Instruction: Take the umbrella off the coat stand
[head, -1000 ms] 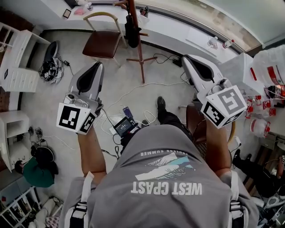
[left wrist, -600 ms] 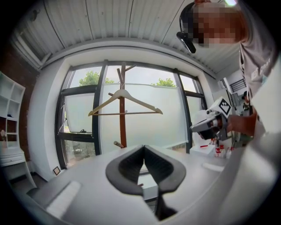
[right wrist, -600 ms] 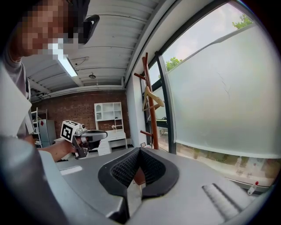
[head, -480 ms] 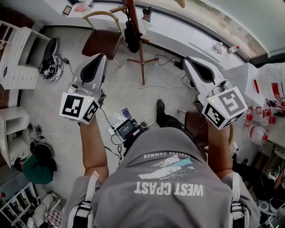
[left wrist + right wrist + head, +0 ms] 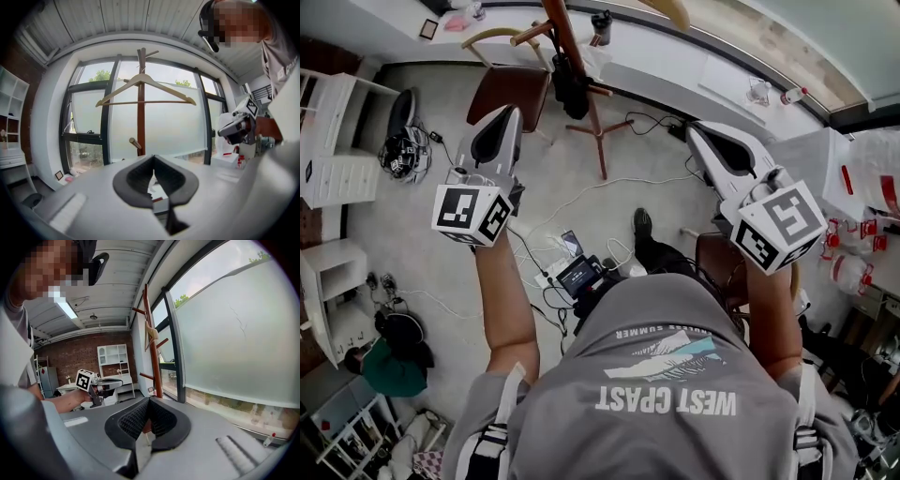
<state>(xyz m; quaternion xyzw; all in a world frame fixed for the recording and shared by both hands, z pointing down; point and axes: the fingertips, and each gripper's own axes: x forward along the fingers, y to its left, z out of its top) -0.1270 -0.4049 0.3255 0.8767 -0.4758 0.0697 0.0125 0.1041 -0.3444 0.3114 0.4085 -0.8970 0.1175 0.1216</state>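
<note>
The brown wooden coat stand [image 5: 565,42] rises at the top of the head view. A black folded umbrella [image 5: 570,80] hangs against its pole. My left gripper [image 5: 508,117] is shut and empty, and points towards the stand from the left, short of it. My right gripper [image 5: 697,133] is also shut and empty, further off to the stand's right. In the left gripper view the stand's pole [image 5: 141,112] carries a wooden hanger [image 5: 145,89] straight ahead of the closed jaws; the umbrella is hidden there. The right gripper view shows the stand [image 5: 153,352] beside the window.
A brown-seated chair [image 5: 508,89] stands left of the stand. Cables [image 5: 581,192] and a small device [image 5: 578,277] lie on the floor by the person's feet. A white shelf unit [image 5: 333,131] is at the left, and a windowsill with bottles [image 5: 769,92] at the back right.
Both grippers have moved forward towards the coat stand, the left one more. The stand and umbrella now sit closer to the left gripper's tip. Both stay shut.
</note>
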